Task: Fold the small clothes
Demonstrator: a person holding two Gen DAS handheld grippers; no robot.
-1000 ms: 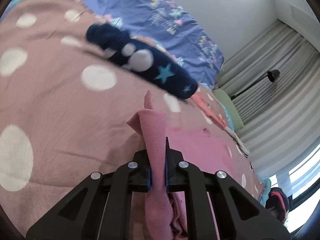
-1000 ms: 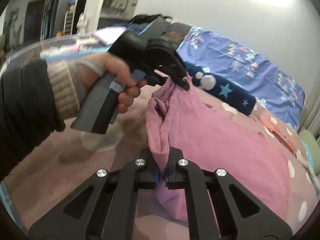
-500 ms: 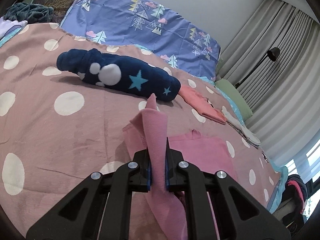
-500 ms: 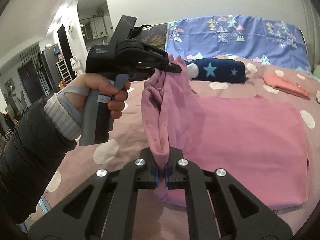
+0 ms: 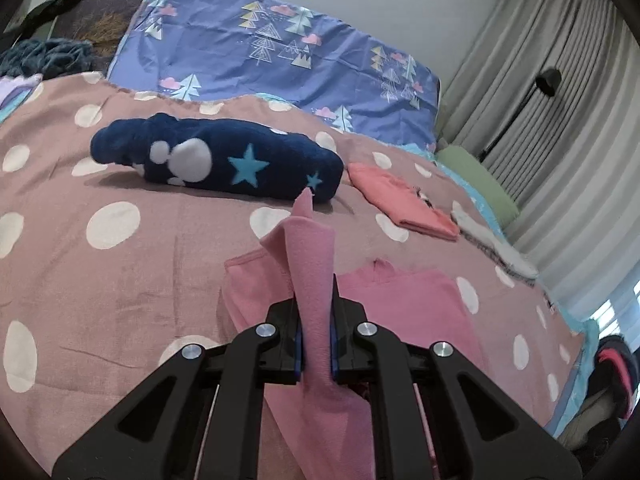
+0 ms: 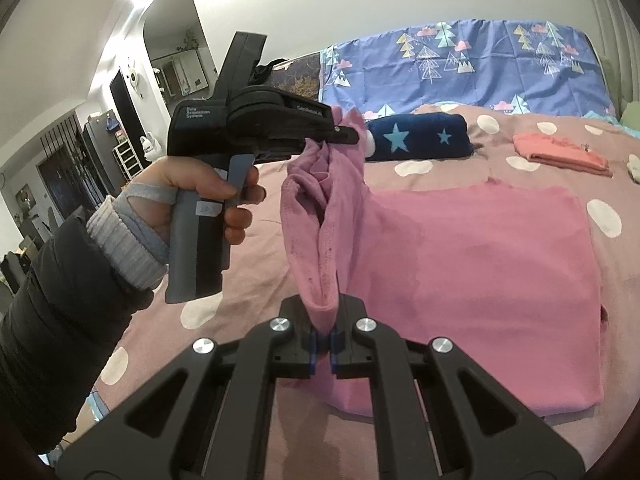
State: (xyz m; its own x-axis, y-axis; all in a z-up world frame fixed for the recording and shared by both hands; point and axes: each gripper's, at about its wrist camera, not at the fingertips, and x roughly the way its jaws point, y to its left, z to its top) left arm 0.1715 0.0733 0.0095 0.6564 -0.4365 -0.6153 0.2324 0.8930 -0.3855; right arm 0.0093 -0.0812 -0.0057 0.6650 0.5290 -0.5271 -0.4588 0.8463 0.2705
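Right wrist view: the right gripper (image 6: 323, 338) has its jaws pinching a bunched edge of the pink cotton garment (image 6: 480, 264), lifted off the dotted mauve bedspread (image 6: 256, 280). The left gripper (image 6: 340, 134), held in the left hand (image 6: 200, 196), pinches another raised edge. A rolled navy star-print fleece (image 5: 224, 160) lies beyond.

Soft even daylight; sharp centre, fisheye-warped edges.
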